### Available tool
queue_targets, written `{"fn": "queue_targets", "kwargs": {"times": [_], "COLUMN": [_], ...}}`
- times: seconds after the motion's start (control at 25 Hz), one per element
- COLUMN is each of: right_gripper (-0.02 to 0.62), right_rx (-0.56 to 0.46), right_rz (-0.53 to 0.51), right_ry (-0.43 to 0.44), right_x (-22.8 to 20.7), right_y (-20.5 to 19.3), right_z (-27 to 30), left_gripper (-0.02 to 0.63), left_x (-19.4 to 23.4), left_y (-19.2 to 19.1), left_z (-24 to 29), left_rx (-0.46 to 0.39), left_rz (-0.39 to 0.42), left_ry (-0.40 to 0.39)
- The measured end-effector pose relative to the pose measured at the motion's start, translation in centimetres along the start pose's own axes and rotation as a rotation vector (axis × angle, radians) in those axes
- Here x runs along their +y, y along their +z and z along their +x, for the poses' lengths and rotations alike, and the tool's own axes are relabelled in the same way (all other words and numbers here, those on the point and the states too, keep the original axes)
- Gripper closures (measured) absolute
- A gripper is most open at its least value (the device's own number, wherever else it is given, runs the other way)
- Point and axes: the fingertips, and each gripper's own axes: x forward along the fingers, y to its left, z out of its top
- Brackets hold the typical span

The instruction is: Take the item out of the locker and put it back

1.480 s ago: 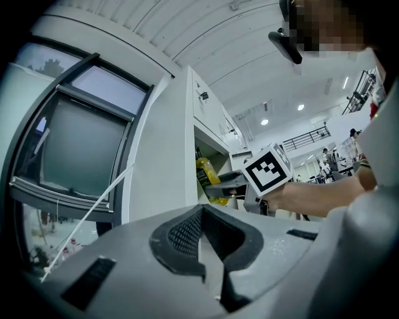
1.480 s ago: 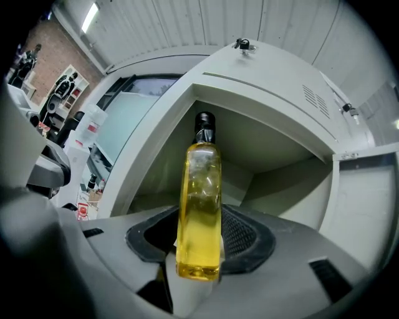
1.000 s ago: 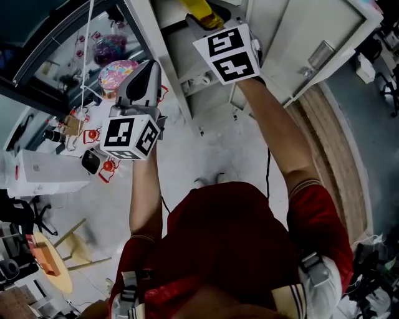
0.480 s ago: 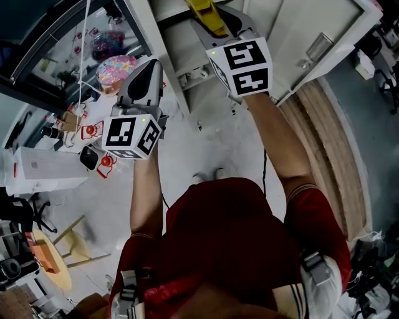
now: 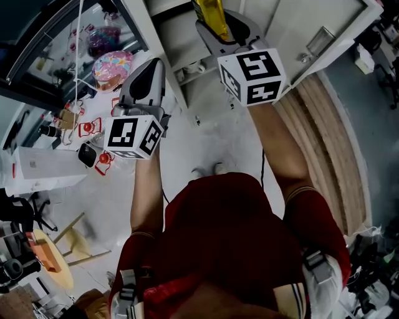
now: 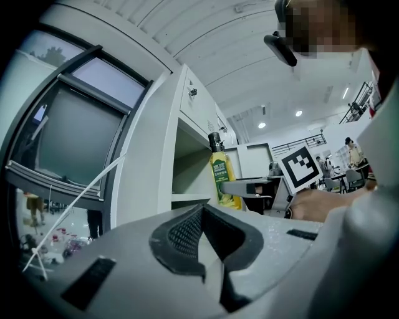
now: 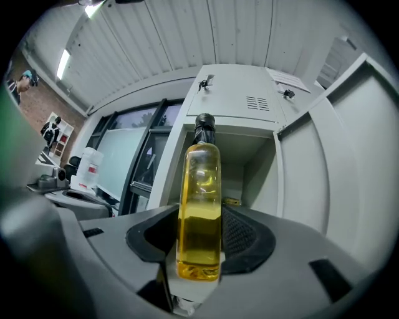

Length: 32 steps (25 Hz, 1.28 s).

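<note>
A clear bottle of yellow oil (image 7: 199,205) with a black cap stands upright between the pads of my right gripper (image 7: 199,243), which is shut on its lower body. Behind it the white locker (image 7: 249,168) has one compartment open, its door (image 7: 340,156) swung to the right. In the head view the right gripper (image 5: 219,32) holds the bottle (image 5: 211,15) just in front of the locker shelves (image 5: 181,53). My left gripper (image 5: 148,70) hangs to the left of the locker, shut and holding nothing. The left gripper view also shows the bottle (image 6: 221,177).
A cluttered table (image 5: 75,99) with a colourful round box (image 5: 112,65) and a white carton (image 5: 43,168) lies left of the locker. A small yellow stool (image 5: 56,261) stands at lower left. A wooden floor strip (image 5: 330,137) runs along the right.
My right gripper has drawn back from the locker with the bottle, toward the person and to the right in the head view. The left gripper has barely moved.
</note>
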Motion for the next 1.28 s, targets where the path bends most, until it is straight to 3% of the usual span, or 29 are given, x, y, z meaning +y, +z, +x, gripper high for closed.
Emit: {"fn": "queue_targets", "kwargs": {"times": [0.84,1.28], "right_gripper": [0.402,0.402], "right_rx": [-0.035,-0.048], "right_rz": [0.119,0.133], "right_ry": [-0.022,-0.028], "right_x": [-0.6,-0.4], "right_y": [-6.4,-10.2], "right_z": [-3.3,-5.0], "left_gripper": [0.600,0.600], "left_x": [-1.7,-2.6], "left_y": [-4.6,-7.9], "left_z": [0.9,0.9], "left_rx": [0.026,0.062], "left_rz": [-0.030,-0.043], "left_ry": [-0.044,-0.053]}}
